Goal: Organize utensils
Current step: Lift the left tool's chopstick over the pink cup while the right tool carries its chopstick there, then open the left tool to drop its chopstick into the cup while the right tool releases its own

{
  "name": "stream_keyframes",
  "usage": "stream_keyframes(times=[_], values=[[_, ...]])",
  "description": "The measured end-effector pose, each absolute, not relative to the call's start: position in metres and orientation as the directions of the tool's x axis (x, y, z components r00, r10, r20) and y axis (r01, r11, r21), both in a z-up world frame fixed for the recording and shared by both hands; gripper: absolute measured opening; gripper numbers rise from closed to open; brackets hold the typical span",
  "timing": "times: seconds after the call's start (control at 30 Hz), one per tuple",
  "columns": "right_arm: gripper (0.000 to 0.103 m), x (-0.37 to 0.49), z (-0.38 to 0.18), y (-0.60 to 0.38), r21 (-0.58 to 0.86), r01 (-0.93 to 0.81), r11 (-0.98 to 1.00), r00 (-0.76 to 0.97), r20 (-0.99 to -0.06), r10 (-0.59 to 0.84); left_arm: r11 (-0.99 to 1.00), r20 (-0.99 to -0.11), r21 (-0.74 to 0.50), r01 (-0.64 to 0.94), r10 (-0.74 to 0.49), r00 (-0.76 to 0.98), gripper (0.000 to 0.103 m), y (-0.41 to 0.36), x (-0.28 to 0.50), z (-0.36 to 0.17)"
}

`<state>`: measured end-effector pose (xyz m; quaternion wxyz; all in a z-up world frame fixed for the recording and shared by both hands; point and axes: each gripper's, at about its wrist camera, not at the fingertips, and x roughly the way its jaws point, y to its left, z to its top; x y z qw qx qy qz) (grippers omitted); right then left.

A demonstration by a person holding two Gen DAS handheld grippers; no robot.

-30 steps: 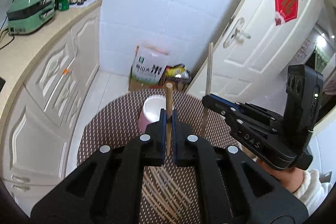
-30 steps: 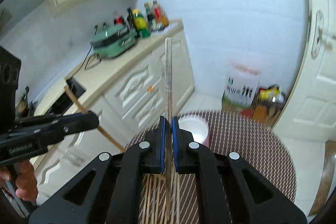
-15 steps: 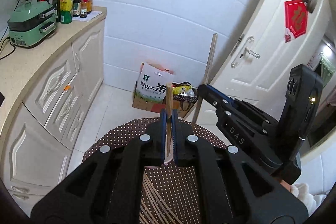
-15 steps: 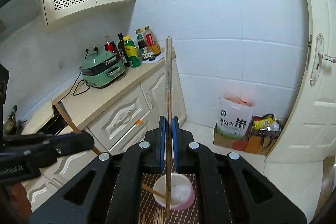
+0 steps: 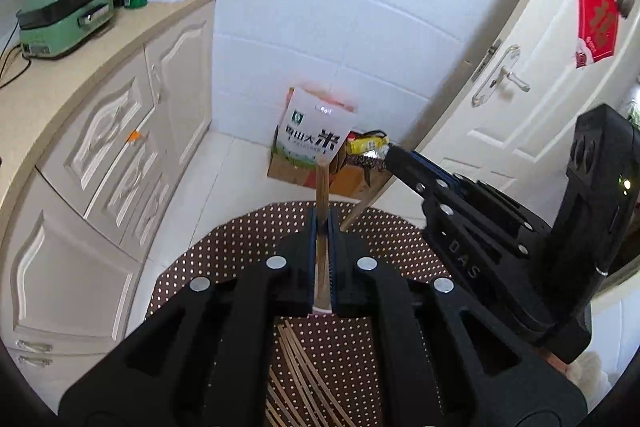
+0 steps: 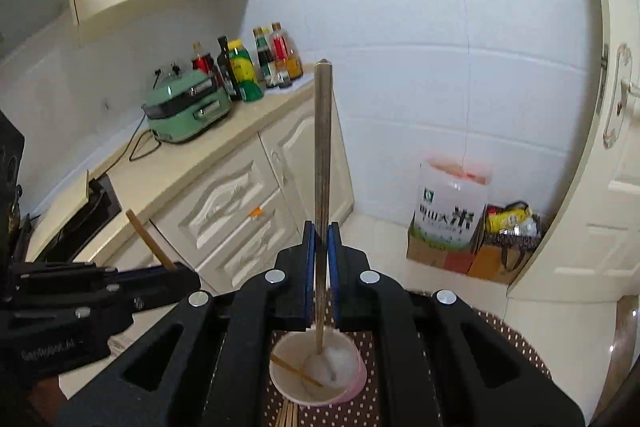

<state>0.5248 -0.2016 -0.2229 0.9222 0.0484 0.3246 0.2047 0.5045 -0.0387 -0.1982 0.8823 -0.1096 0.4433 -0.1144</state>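
Note:
My left gripper (image 5: pixel 320 231) is shut on a wooden chopstick (image 5: pixel 322 187) held upright. My right gripper (image 6: pixel 321 239) is shut on a longer chopstick (image 6: pixel 322 147), held upright with its lower end inside a pink and white cup (image 6: pixel 318 371). Another chopstick (image 6: pixel 296 371) lies in that cup. The cup stands on a round brown dotted mat (image 5: pixel 248 251). Several loose chopsticks (image 5: pixel 304 379) lie on the mat below my left gripper. The right gripper also shows in the left wrist view (image 5: pixel 394 155), and the left gripper in the right wrist view (image 6: pixel 188 279).
A cream counter (image 6: pixel 168 179) with cabinets runs along the left, with a green appliance (image 6: pixel 186 111) and several bottles (image 6: pixel 256 67). A rice bag (image 6: pixel 454 207) and boxes sit on the floor by the white door (image 5: pixel 520 107).
Both grippers have tilted and shifted over the mat with their chopsticks. The right chopstick's lower end now stands inside the cup, which sits directly under the right gripper.

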Motion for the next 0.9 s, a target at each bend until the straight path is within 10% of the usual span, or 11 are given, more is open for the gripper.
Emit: stream_keyframes(times=[0.8,0.9], values=[[0.011,0.485,-0.255,-0.217,0.303,-0.238,0.923,0.609,-0.694,0.384,0.965,-0.824,-0.252,0.076,-0.255,0.506,0.006,-0.044,0.476,-0.213],[0.014,0.478,-0.253,-0.216,0.304,-0.238,0.922,0.608,-0.694,0.386,0.967,-0.826,-0.247,0.068,-0.247,0.507,0.019,-0.043,0.47,-0.212]])
